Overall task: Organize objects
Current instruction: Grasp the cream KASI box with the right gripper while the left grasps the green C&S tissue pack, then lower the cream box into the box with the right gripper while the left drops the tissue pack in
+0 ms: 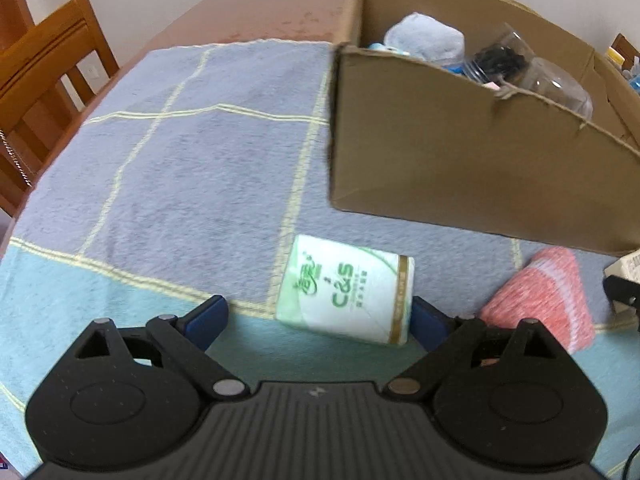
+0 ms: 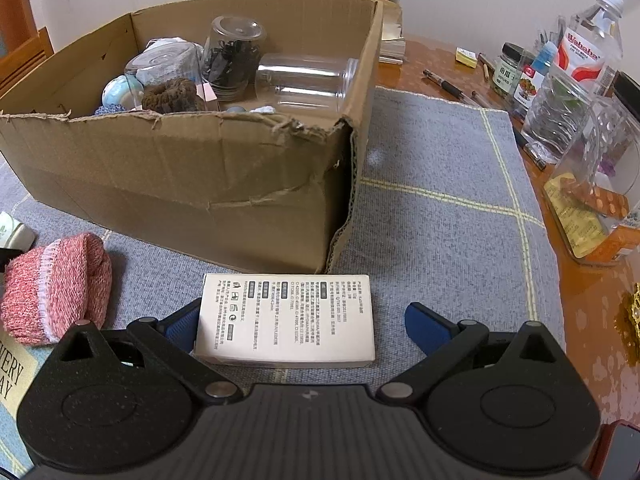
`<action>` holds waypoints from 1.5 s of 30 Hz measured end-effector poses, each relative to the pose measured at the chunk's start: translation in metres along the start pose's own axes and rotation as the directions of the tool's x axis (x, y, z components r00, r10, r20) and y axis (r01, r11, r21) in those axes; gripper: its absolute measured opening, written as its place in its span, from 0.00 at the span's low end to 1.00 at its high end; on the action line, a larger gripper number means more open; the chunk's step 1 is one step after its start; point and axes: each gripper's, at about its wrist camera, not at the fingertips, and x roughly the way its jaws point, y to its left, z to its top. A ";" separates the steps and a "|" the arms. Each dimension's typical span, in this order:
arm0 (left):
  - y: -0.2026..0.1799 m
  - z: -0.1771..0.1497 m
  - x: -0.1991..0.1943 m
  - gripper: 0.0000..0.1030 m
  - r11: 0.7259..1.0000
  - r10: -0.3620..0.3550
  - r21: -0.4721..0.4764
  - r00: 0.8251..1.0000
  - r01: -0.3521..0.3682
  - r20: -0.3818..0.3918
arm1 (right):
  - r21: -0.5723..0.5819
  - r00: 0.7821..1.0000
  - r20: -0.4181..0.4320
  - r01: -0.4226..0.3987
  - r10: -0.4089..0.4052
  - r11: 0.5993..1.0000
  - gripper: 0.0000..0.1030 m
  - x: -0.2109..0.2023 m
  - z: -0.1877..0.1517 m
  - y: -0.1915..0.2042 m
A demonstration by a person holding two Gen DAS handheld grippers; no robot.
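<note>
Left wrist: cardboard box (image 1: 460, 152) ahead-right of left gripper (image 1: 316, 320), jaws wide apart; tissue pack (image 1: 346, 296) lies between the fingers, not clamped. Right wrist: right gripper (image 2: 298, 330) spread, white carton (image 2: 286, 318) between fingers, ungripped; pink sock roll (image 2: 56, 286) off its left finger

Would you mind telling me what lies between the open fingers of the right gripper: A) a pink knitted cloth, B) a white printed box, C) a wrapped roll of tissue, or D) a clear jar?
B: the white printed box lies flat on the blanket between the right gripper's open fingers, just before the cardboard box.
</note>
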 end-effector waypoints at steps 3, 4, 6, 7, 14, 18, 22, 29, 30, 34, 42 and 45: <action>0.002 -0.003 -0.001 0.92 1.000 0.001 -0.006 1.000 -0.001 0.020 | -0.001 1.000 0.001 0.000 0.000 1.000 1.00 0.000 0.000 0.000; 0.001 -0.003 -0.001 0.92 1.000 -0.001 0.001 1.000 0.001 0.027 | -0.002 1.000 0.002 -0.001 0.001 1.000 1.00 0.000 0.000 0.000; -0.004 -0.002 0.000 0.89 1.000 -0.010 0.022 0.999 0.009 0.043 | -0.003 1.000 0.000 -0.001 0.001 1.000 1.00 -0.001 0.000 0.000; -0.007 -0.001 0.001 0.88 0.999 -0.016 0.033 0.999 0.014 0.048 | -0.003 1.000 -0.001 -0.001 0.001 1.000 1.00 -0.001 0.001 0.000; -0.018 0.005 0.003 0.77 0.998 -0.041 0.054 0.997 0.037 0.063 | -0.009 1.000 -0.015 -0.005 0.005 1.000 1.00 0.002 0.005 0.003; -0.020 0.005 0.000 0.67 0.996 -0.057 0.079 0.996 0.051 0.068 | -0.023 1.000 -0.016 -0.015 0.014 1.000 0.94 -0.002 0.004 0.007; -0.022 0.006 -0.001 0.64 0.994 -0.065 0.090 0.996 0.059 0.065 | -0.028 0.999 -0.028 -0.018 0.017 0.999 0.81 -0.009 0.005 0.010; -0.020 0.005 -0.005 0.63 0.989 -0.093 0.119 0.995 0.087 0.047 | -0.033 0.998 -0.053 -0.024 0.022 0.999 0.81 -0.017 0.004 0.012; -0.019 0.005 -0.007 0.63 0.988 -0.097 0.125 0.994 0.091 0.045 | -0.033 0.998 -0.054 -0.028 0.026 0.999 0.81 -0.019 0.004 0.011; -0.018 0.006 -0.016 0.63 0.980 -0.112 0.169 0.993 0.105 0.033 | -0.045 0.997 -0.063 -0.046 0.043 0.998 0.81 -0.031 0.006 0.011; -0.016 0.015 -0.057 0.63 0.938 -0.172 0.306 0.985 0.162 0.004 | -0.100 0.993 -0.082 -0.091 0.083 0.991 0.81 -0.067 0.016 0.011; -0.020 0.022 -0.075 0.63 0.914 -0.200 0.361 0.980 0.183 0.011 | -0.130 0.994 -0.061 -0.099 0.092 0.987 0.81 -0.083 0.023 0.011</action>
